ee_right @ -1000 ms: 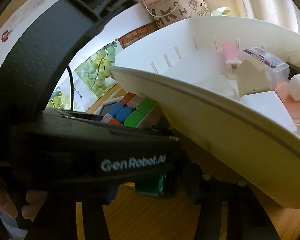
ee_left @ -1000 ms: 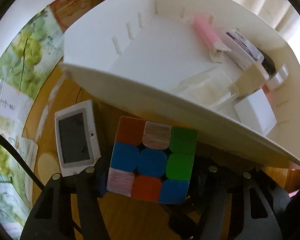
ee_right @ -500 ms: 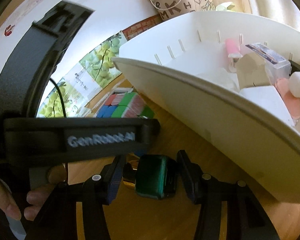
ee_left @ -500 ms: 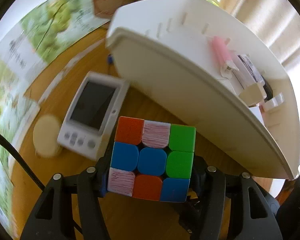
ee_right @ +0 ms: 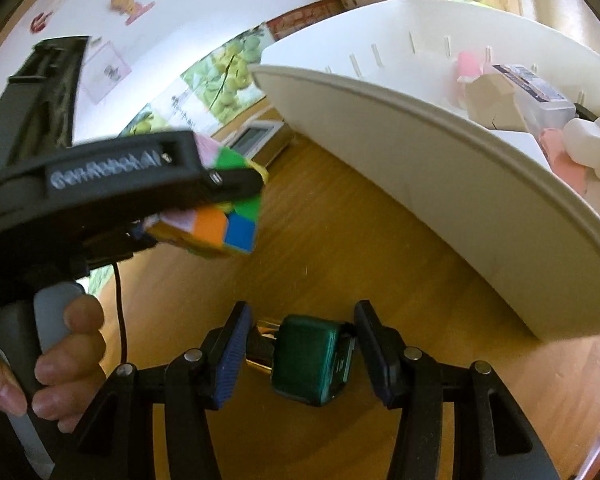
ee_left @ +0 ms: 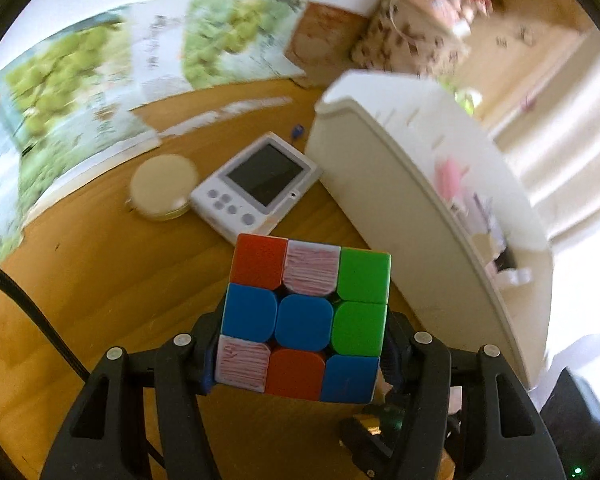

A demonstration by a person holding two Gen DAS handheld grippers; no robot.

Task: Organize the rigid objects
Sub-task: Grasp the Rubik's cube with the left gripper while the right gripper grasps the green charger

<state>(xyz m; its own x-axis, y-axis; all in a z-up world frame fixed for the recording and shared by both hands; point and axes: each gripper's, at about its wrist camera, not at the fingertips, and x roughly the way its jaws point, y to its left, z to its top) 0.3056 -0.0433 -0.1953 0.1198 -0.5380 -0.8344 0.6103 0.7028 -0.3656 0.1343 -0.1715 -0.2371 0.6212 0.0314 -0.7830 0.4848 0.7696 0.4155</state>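
My left gripper (ee_left: 302,344) is shut on a scrambled colour cube (ee_left: 304,316), pads pressed on its two sides, and holds it above the wooden table. The right wrist view shows the same cube (ee_right: 228,228) in the air at the left, in front of the white organizer tray (ee_right: 420,152). My right gripper (ee_right: 300,344) is shut on a small dark green object with a gold end (ee_right: 308,360), low over the table just outside the tray's near wall. The tray (ee_left: 400,200) stands right of the cube and holds a pink item (ee_right: 470,62), clear cases and white blocks.
A white handheld device with a dark screen (ee_left: 260,184) lies against the tray's left corner, with a round cream disc (ee_left: 162,186) beside it. Grape-print sheets (ee_left: 80,92) cover the far left, and a patterned round box (ee_left: 412,40) stands behind the tray. A hand (ee_right: 60,360) grips the left tool's handle.
The left gripper has rolled and pulled the cube back from the tray's edge to the left. The right gripper shifted a little with the green object; the left tool no longer blocks its view.
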